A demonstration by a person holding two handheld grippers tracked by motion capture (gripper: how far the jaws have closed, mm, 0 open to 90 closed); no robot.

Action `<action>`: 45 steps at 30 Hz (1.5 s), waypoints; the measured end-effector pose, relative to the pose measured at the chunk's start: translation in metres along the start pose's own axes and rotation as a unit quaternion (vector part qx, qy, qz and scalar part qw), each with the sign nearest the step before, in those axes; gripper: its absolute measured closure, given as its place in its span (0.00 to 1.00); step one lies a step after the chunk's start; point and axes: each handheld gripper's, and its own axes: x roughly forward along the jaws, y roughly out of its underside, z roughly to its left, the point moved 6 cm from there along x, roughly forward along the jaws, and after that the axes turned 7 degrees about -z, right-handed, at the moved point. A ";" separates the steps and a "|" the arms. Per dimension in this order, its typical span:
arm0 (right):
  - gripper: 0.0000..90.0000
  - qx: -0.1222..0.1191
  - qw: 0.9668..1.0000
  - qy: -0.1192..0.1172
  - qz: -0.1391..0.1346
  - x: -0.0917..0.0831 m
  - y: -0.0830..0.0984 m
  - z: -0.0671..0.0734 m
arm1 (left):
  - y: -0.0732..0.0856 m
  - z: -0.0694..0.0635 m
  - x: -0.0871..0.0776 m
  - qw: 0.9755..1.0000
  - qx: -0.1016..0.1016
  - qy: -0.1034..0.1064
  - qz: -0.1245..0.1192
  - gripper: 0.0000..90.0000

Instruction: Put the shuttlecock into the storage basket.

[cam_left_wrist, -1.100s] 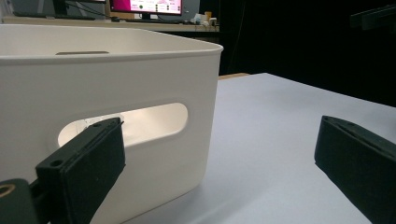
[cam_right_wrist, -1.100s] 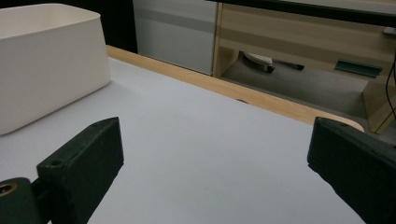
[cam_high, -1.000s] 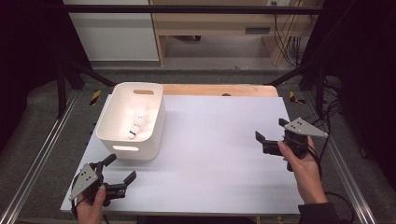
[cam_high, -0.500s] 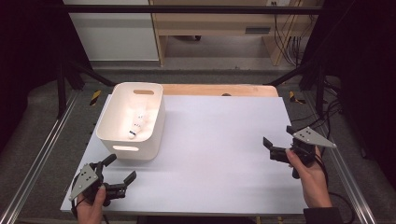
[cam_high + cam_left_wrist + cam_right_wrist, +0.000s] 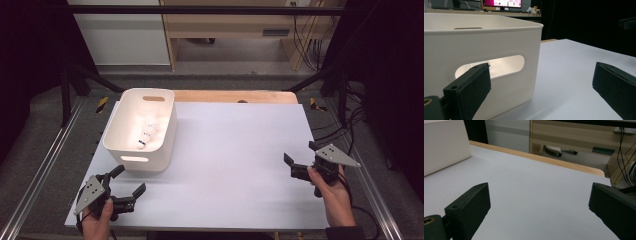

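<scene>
The left claw (image 5: 126,184) hovers low at the tabletop's (image 5: 235,165) near corner, released, jaws spread wide and holding nothing. Just ahead of it stands the white bin (image 5: 141,131), its handle slot (image 5: 490,65) facing the claw. The bin looks like thin, stiff, smooth plastic, light and likely slippery; the slot's edge or the rim seems the best hold. Small white pieces (image 5: 148,133) lie inside. Far to the right, the right claw (image 5: 300,160) hangs released and empty over bare tabletop, wrist level.
</scene>
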 end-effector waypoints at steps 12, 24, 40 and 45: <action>0.05 0.005 1.000 0.003 0.009 -0.005 0.022 0.000 | 0.000 -0.001 0.001 1.000 0.001 0.002 0.000 0.02; 0.05 0.002 1.000 0.010 -0.001 -0.007 0.034 -0.001 | 0.000 -0.001 0.001 1.000 0.001 0.002 0.000 0.02; 0.05 -0.001 1.000 0.008 0.001 -0.007 0.044 0.000 | 0.000 -0.001 0.001 1.000 0.002 0.002 -0.001 0.02; 0.05 -0.002 1.000 0.007 0.002 -0.008 0.046 0.001 | 0.000 -0.001 0.001 1.000 0.001 0.002 -0.001 0.02</action>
